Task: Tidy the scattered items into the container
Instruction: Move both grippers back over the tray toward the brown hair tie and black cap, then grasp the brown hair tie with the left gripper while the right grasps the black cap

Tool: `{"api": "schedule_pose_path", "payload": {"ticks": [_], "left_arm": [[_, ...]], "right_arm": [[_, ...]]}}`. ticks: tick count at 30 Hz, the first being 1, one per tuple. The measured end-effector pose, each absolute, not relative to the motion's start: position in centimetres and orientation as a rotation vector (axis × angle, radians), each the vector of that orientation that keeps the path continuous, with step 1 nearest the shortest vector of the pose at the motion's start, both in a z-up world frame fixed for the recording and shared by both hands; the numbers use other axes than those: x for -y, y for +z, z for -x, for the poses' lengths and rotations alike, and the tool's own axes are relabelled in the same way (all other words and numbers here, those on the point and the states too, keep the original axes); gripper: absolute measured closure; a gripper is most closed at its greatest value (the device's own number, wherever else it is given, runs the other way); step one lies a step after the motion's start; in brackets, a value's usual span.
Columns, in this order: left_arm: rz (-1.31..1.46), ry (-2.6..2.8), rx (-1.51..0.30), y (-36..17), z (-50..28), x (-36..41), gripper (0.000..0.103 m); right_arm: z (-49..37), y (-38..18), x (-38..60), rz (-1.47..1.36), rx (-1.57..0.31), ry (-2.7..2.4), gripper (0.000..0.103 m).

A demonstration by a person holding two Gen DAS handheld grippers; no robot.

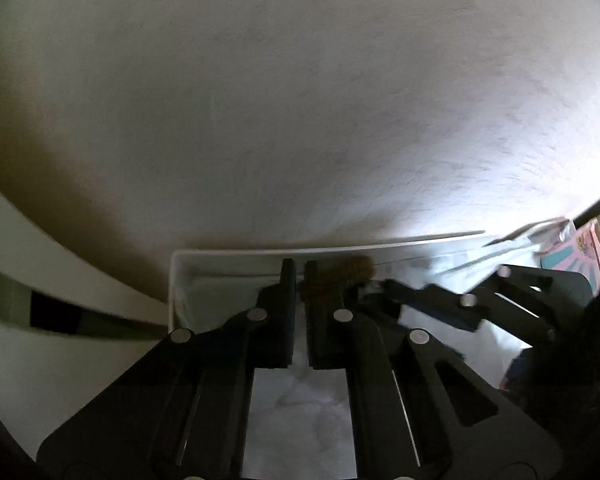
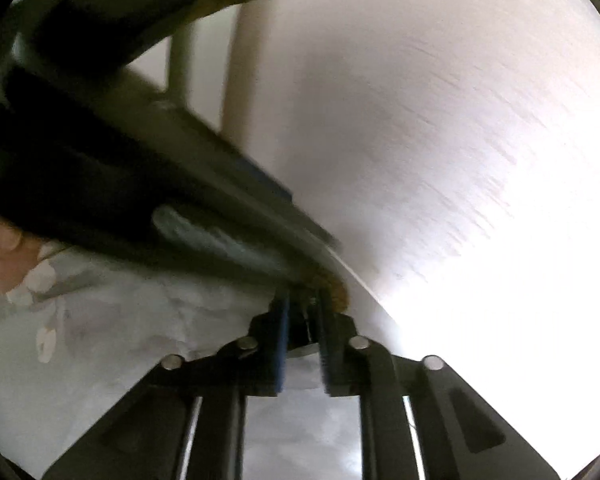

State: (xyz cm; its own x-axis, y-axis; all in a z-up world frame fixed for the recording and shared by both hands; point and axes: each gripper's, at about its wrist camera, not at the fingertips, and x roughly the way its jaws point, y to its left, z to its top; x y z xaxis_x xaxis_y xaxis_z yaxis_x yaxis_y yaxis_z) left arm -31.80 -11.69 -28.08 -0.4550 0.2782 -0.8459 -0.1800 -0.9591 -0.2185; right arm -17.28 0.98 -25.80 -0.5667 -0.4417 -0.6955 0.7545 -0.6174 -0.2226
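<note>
Left gripper [image 1: 299,270] nearly clenched on nothing, poised over white container [image 1: 220,258]; right gripper [image 2: 303,300] grasping brown fuzzy item [image 2: 336,286], lying just right of left fingertips, inside container's far wall.

Both fisheye views are dim, motion-blurred and bowed toward dark vignetted edges. Right-wrist view: strong glare whitens the wall [image 2: 500,280] at lower right. Left-wrist view: the left gripper [image 1: 299,270] appears as an underexposed silhouette.
</note>
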Motion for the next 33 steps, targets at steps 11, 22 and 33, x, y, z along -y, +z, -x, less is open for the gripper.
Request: {"api": "schedule_pose_path", "payload": {"ticks": [11,22,33], "left_arm": [[1.396,2.491,0.145,-27.0,29.9,10.9,0.098],[1.36,2.466,0.051,-26.4,28.1,8.5,0.001],[1.404,2.403,0.119,-28.9,29.7,6.9,0.001]], "right_arm": [[16.5,-24.5,-2.0,-0.771,-0.635,-2.213,0.093],[14.2,-21.7,-5.5,-0.682,-0.635,-2.312,0.024],[13.8,-22.0,-7.9,-0.731,-0.589,-2.32,0.024]]}}
